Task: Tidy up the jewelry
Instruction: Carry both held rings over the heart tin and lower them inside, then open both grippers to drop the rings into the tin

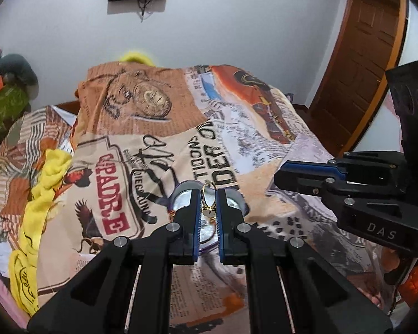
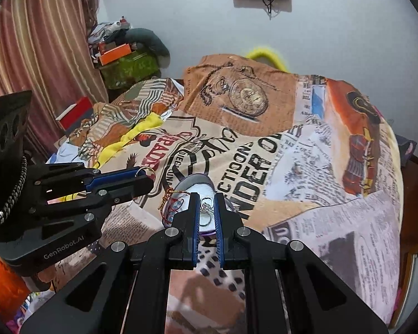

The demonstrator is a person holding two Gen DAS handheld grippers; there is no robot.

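Left gripper (image 1: 208, 207) clamps a gold ring (image 1: 209, 203) above the tin (image 1: 181, 197) on the bed (image 2: 334, 222); right gripper (image 2: 207, 211), nearly closed, grasps nothing. The ring is not yet stowed; red-threaded trinkets (image 2: 167, 194) drape the tin's rim.

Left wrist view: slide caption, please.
Left gripper pinches a gold ring above the round tin on the printed blanket.
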